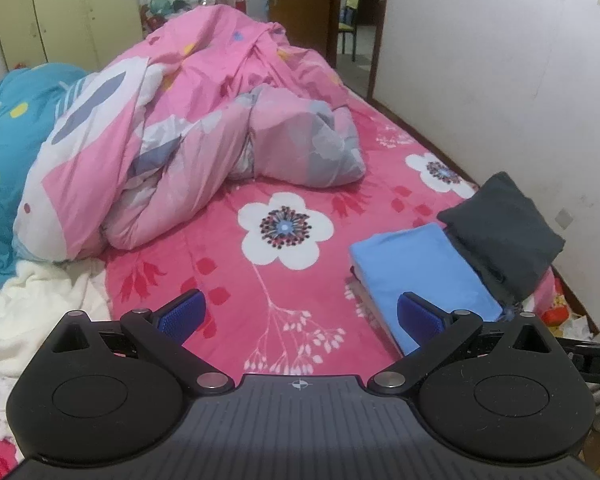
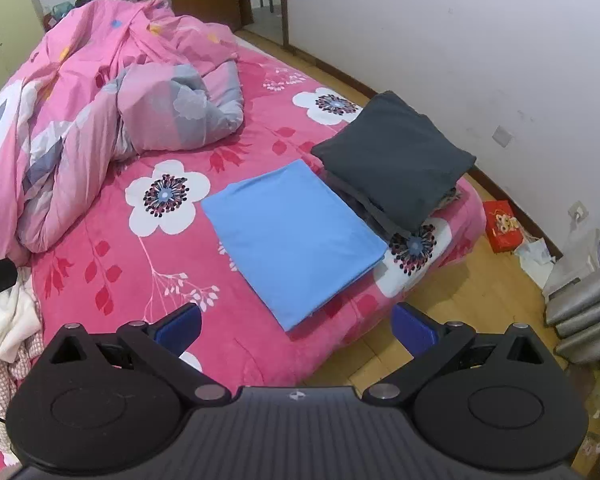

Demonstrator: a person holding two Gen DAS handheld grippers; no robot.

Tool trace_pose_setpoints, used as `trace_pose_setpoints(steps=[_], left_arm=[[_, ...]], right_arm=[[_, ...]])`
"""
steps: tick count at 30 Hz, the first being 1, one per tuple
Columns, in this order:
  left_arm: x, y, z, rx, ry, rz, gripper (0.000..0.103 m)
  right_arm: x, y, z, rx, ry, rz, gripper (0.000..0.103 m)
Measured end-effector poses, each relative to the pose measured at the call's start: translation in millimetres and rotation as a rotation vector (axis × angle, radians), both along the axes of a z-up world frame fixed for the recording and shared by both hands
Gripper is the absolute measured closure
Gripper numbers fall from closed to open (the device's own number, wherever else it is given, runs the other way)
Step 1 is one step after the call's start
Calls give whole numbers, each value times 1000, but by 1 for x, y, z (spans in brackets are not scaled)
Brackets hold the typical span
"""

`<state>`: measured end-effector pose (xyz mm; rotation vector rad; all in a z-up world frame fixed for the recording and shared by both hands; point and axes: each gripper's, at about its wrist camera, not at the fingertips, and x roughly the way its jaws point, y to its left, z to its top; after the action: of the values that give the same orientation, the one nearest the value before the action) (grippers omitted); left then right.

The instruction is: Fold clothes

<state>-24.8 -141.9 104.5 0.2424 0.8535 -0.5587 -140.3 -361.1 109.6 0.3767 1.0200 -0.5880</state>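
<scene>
A folded light-blue garment (image 2: 292, 236) (image 1: 420, 268) lies flat on the pink flowered bedsheet (image 2: 172, 312) (image 1: 260, 292) near the bed's right corner. Behind it a folded dark grey garment (image 2: 396, 156) (image 1: 504, 228) rests on a small stack of clothes. A heap of white and patterned clothes (image 2: 4, 328) (image 1: 32, 320) lies at the bed's left front. My left gripper (image 1: 300, 314) hovers open over the sheet, its right finger just before the blue garment. Open too, my right gripper (image 2: 298, 326) hangs above the bed's front edge, below the blue garment. Neither holds anything.
A crumpled pink quilt (image 1: 188, 120) (image 2: 100, 108) fills the back of the bed, with a blue blanket (image 1: 16, 136) at far left. A white wall (image 2: 460, 20) runs along the right. A red box (image 2: 502, 226) and papers lie on the wooden floor (image 2: 460, 300). An open doorway (image 1: 356, 20) is at the back.
</scene>
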Motion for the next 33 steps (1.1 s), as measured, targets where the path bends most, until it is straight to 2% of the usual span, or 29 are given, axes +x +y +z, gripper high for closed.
trace_pose_setpoints(steps=[7,33], left_arm=[[-8,2,-6,24,52,5,0],[-19,15,-5,23,34,26,0]], right_arm=[[-9,6,2,1,3,13,0],[-11,27,0,-91,12,115,0]])
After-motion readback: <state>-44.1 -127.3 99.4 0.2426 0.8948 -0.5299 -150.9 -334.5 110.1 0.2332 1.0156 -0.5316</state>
